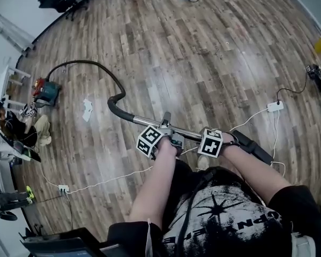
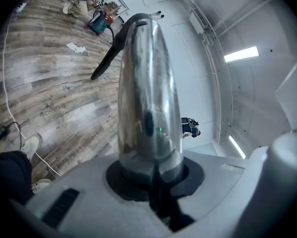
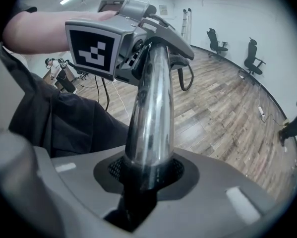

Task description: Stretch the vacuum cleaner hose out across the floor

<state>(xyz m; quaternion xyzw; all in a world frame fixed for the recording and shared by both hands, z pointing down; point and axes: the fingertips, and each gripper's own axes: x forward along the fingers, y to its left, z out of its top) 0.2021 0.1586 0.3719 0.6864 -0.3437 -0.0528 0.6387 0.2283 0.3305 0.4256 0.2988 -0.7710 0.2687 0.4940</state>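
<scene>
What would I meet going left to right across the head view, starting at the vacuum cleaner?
vacuum cleaner → scrap of white paper → black hose handle → left tool → right tool, both clamped on the metal wand → white power strip → yellow object

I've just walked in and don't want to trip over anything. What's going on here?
A person is holding a vacuum's metal tube with two grippers. The left gripper and right gripper each have their jaws shut on it. The black hose curves across the wooden floor to the vacuum cleaner and is not yet straight.
</scene>
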